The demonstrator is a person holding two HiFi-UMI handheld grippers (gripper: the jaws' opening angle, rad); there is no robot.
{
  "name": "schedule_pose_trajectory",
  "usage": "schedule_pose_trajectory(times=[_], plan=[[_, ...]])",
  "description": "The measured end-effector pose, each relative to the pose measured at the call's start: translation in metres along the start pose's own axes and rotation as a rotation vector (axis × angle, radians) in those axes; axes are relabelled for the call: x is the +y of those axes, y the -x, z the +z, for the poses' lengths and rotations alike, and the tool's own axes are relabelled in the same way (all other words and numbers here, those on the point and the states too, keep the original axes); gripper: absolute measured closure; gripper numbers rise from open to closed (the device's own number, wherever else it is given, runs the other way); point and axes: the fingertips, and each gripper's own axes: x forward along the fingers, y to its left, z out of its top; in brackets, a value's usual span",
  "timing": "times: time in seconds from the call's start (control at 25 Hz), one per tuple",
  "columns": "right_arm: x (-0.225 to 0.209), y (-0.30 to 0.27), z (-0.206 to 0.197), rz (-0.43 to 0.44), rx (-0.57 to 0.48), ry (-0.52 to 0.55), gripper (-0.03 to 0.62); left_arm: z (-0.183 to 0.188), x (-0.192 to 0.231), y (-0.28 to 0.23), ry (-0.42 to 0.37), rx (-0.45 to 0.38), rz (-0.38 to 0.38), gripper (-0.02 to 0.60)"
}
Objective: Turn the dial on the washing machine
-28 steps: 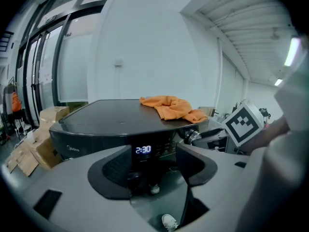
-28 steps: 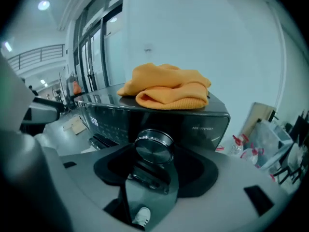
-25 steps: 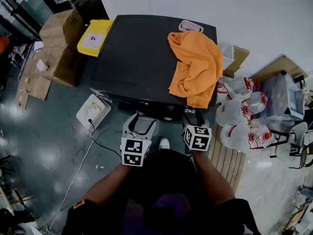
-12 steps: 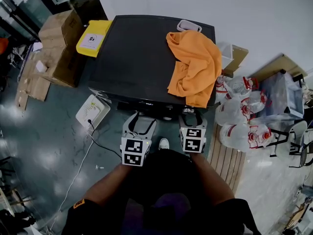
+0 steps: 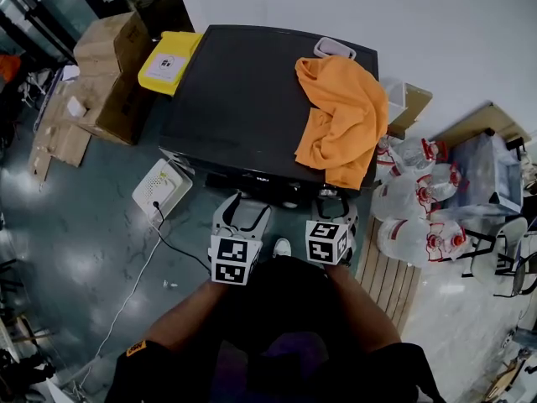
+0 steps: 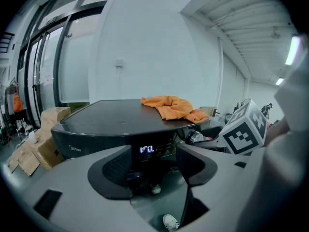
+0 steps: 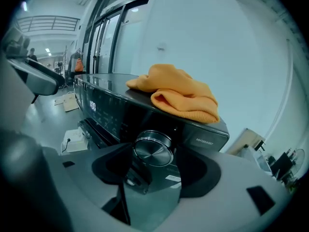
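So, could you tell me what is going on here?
A person stands at a washing machine with a tool in each hand. The right tool has the dial between its jaws, which have just been opening and don't press on it. The left tool hangs open and empty, facing the display. An orange cloth lies on top.

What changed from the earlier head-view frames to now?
The right gripper rolled from tilted back to upright at the dial; its jaws have just been opening, and the dial stands between them, ungripped. The left gripper, open and empty, the orange cloth and the washing machine stayed put.
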Motion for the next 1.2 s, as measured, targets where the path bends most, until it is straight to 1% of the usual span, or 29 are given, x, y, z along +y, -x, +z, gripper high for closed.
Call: schedule_pose_trajectory(times=[0.12, 0.2, 0.28, 0.48, 0.56, 0.64, 0.76, 0.88, 0.96, 1.04, 1.2], plan=[[0.001, 0.0, 0.0, 0.002, 0.002, -0.014, 0.309, -0.001, 0.001, 0.0, 0.002, 0.0, 0.001, 0.291], [0.001, 0.0, -0.001, 0.02, 0.001, -0.056, 0.321, -0.001, 0.001, 0.0, 0.002, 0.001, 0.0, 0.291], [-0.001, -0.001, -0.003, 0.051, -0.006, -0.133, 0.322, -0.002, 0.001, 0.0, 0.003, 0.001, -0.001, 0.291], [-0.007, -0.002, -0.008, 0.184, -0.056, -0.41, 0.321, -0.001, -0.002, 0.0, 0.003, 0.0, -0.007, 0.291], [-0.009, -0.003, -0.008, 0.223, -0.065, -0.476, 0.321, 0.0, -0.004, -0.001, 0.004, -0.002, -0.009, 0.291], [-0.009, -0.003, -0.008, 0.251, -0.067, -0.512, 0.321, 0.0, -0.005, -0.002, 0.003, -0.001, -0.013, 0.291], [-0.009, -0.004, -0.008, 0.252, -0.059, -0.494, 0.319, 0.0, -0.006, -0.003, 0.0, 0.0, -0.015, 0.291], [-0.008, 0.005, -0.004, 0.214, -0.058, -0.386, 0.316, 0.003, -0.006, -0.001, 0.0, -0.006, -0.01, 0.291], [-0.005, 0.019, 0.007, 0.202, -0.091, -0.303, 0.313, 0.009, -0.003, 0.002, 0.0, -0.02, 0.0, 0.291], [0.001, 0.035, 0.024, 0.21, -0.139, -0.235, 0.313, 0.021, -0.001, 0.007, -0.001, -0.049, 0.008, 0.291], [0.005, 0.071, 0.064, 0.237, -0.237, -0.159, 0.326, 0.053, -0.004, 0.022, -0.015, -0.121, 0.005, 0.291]])
